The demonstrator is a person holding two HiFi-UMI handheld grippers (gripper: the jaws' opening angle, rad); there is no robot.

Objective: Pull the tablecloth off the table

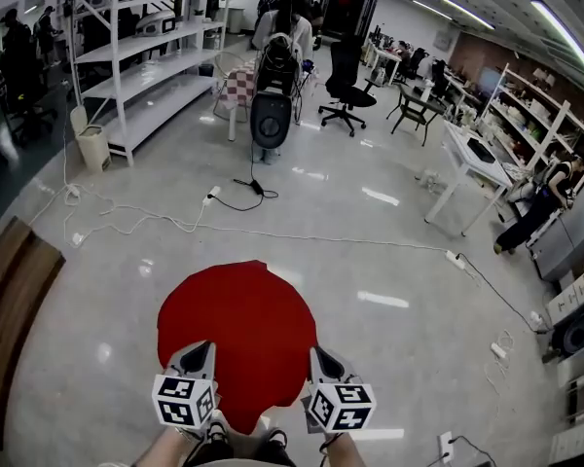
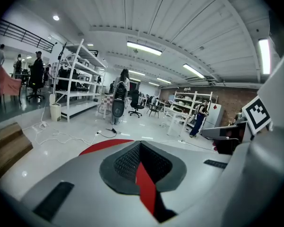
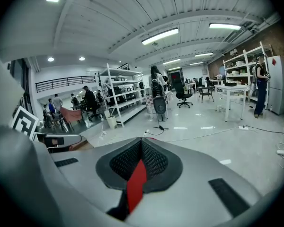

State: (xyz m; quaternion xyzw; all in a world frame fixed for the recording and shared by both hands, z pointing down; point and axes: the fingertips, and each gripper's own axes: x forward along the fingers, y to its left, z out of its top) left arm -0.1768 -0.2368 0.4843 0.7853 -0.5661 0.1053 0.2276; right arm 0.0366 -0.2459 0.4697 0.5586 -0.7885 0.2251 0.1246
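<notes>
Glossy workshop floor surrounds the red tablecloth (image 1: 238, 324), which is spread round over the bench and hides it. The left tongs (image 1: 199, 350) and right tongs (image 1: 321, 358) each pinch its near hem. The cloth seems light, soft and slippery, so the hem is a good hold.

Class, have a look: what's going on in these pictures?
A person holds a gripper in each hand. The left gripper and right gripper are both shut on the near edge of a round red tablecloth, spread out ahead over the floor. What lies under it is hidden.
</notes>
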